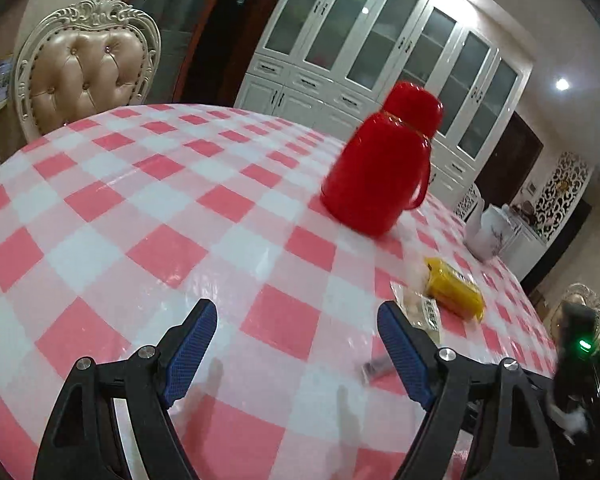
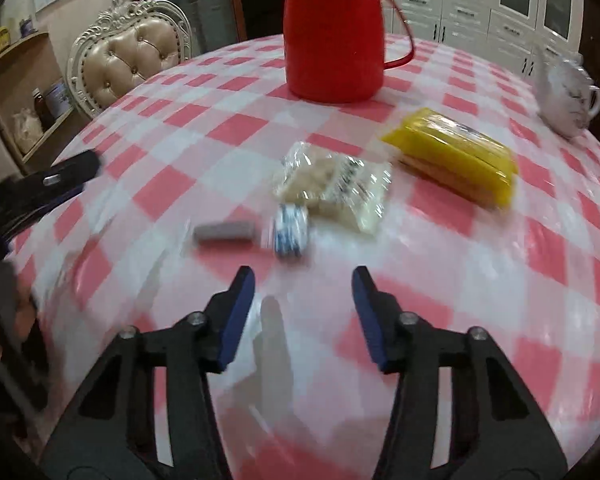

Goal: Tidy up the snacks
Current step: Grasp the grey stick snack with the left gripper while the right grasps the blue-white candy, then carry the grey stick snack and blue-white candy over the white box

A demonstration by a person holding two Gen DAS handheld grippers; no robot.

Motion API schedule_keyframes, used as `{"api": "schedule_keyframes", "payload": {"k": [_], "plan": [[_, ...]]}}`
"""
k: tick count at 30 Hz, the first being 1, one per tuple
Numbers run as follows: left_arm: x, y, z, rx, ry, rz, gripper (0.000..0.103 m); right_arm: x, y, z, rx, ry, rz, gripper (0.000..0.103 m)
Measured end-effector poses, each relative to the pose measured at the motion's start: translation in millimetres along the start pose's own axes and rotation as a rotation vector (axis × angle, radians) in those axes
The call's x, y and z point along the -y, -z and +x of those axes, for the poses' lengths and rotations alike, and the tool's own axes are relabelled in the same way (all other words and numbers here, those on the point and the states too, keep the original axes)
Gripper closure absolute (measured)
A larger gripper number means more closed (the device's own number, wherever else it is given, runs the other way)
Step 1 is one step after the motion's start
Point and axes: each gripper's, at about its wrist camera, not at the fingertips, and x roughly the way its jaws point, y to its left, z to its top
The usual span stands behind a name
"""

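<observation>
Several snacks lie on the pink-and-white checked table [image 2: 520,280]. In the right wrist view a yellow packet [image 2: 454,156] lies at the right, a clear bag of pale pieces [image 2: 332,184] in the middle, a small blue-and-white wrapped snack [image 2: 290,230] in front of it, and a grey bar [image 2: 224,233] to its left. My right gripper [image 2: 304,280] hovers just short of them, open, nothing between its pads. My left gripper [image 1: 296,312] is open over bare cloth; the yellow packet [image 1: 454,290] and clear bag [image 1: 420,308] lie to its right. The picture is motion-blurred.
A tall red thermos [image 2: 334,36] stands behind the snacks. A white teapot [image 2: 568,94] sits at the table's right edge. A cream tufted chair [image 1: 88,68] stands at the far side, white cabinets [image 1: 380,48] behind. The other gripper [image 2: 66,174] shows at the left.
</observation>
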Motion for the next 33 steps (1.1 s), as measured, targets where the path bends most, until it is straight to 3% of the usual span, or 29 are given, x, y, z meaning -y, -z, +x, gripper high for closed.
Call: {"api": "schedule_keyframes", "payload": {"k": [3, 5, 6, 10, 13, 16, 18, 20, 21, 23, 25, 27, 30, 33], "plan": [[-2, -1, -3, -0.008, 0.007, -0.016, 0.020, -4, -13, 17, -0.005, 0.037, -0.010, 0.059], [0, -1, -1, -0.019, 0.017, -0.006, 0.020, -8, -16, 19, -0.005, 0.065, -0.035, 0.069], [3, 0, 1, -0.027, 0.018, 0.012, 0.020, -9, -16, 18, -0.012, 0.055, -0.029, 0.079], [27, 11, 10, -0.127, 0.073, 0.102, 0.020, -13, 6, -10, 0.026, 0.103, -0.090, 0.080], [56, 23, 21, -0.189, 0.114, 0.194, 0.020, -2, 32, -46, 0.059, 0.068, -0.068, 0.080], [90, 38, 33, -0.224, 0.048, 0.359, 0.020, 10, 66, -87, 0.111, 0.008, -0.014, 0.079], [101, 44, 47, -0.259, -0.004, 0.406, 0.020, 15, 84, -107, 0.146, -0.025, 0.018, 0.079], [99, 42, 58, -0.304, -0.001, 0.364, 0.031, 18, 100, -121, 0.174, -0.045, 0.055, 0.079], [99, 39, 60, -0.290, -0.022, 0.361, 0.035, 20, 106, -126, 0.183, -0.064, 0.078, 0.079], [101, 36, 65, -0.301, -0.053, 0.375, 0.054, 23, 113, -130, 0.197, -0.088, 0.107, 0.079], [106, 37, 67, -0.304, -0.083, 0.420, 0.059, 23, 116, -128, 0.190, -0.095, 0.109, 0.079], [116, 47, 62, -0.304, -0.066, 0.512, 0.087, 21, 115, -126, 0.186, -0.085, 0.097, 0.079], [120, 57, 50, -0.283, -0.099, 0.552, 0.089, 20, 117, -128, 0.196, -0.088, 0.086, 0.079], [122, 69, 31, -0.292, -0.070, 0.567, 0.089, 20, 119, -131, 0.208, -0.078, 0.078, 0.079]]}}
